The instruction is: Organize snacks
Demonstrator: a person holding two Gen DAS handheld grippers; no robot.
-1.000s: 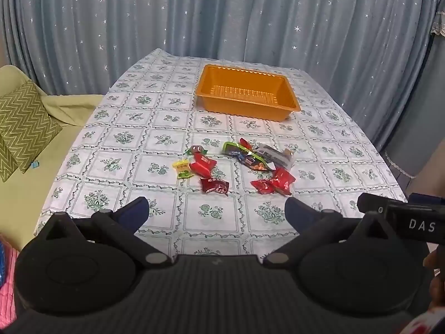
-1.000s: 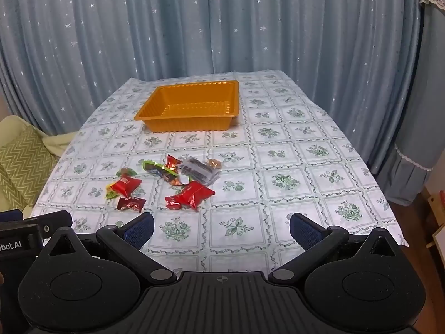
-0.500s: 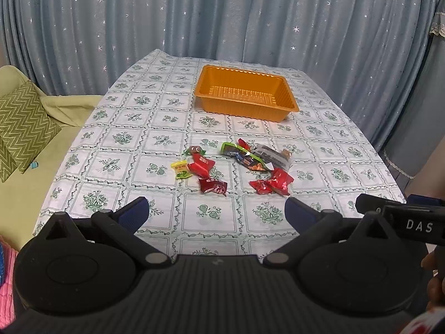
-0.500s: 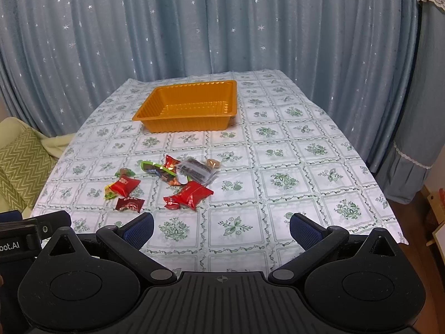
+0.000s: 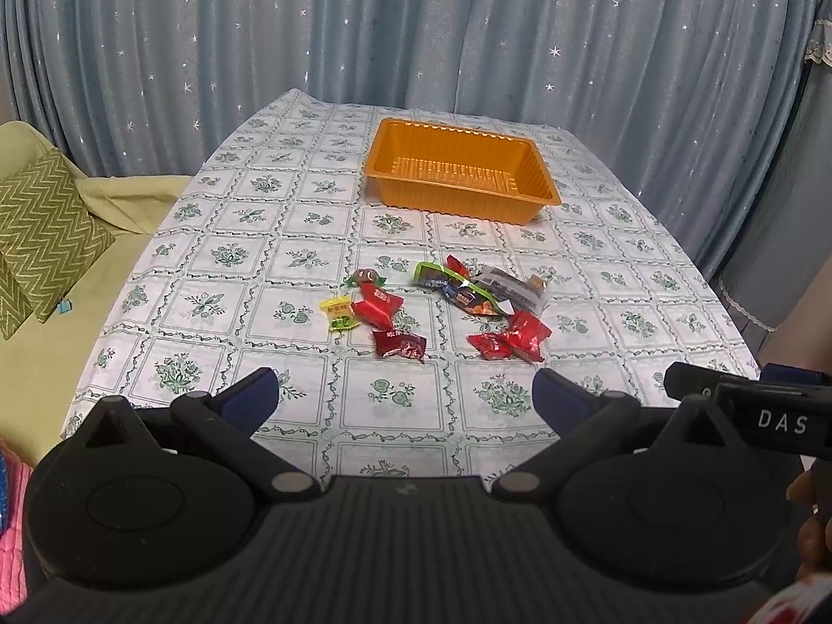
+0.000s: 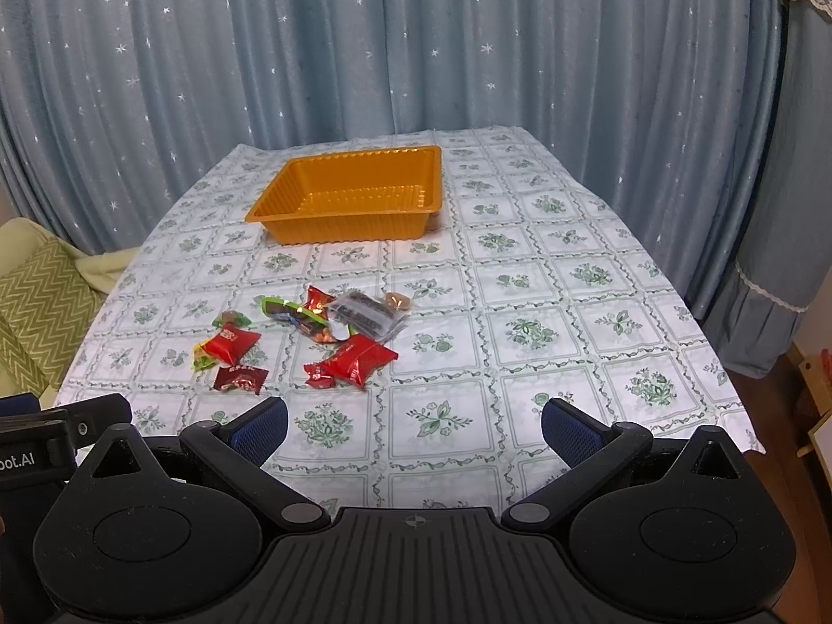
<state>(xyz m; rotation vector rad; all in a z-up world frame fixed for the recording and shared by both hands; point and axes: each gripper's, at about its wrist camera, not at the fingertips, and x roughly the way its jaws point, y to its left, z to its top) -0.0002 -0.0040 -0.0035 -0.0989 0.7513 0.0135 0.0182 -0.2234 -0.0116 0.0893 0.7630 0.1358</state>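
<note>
Several wrapped snacks (image 5: 442,312) lie scattered mid-surface on the patterned tablecloth (image 5: 223,255), well short of the empty orange tray (image 5: 460,177) beyond them. The left claw (image 5: 403,398) and right claw (image 6: 413,429) both hang near the front edge, spread wide and holding nothing. The wrappers look thin, glossy and flat, so a claw coming down could slide off or pinch the cloth. The overlapped green packet (image 6: 291,312) and clear packet (image 6: 366,312) may lift together, one dropping before the tray.
</note>
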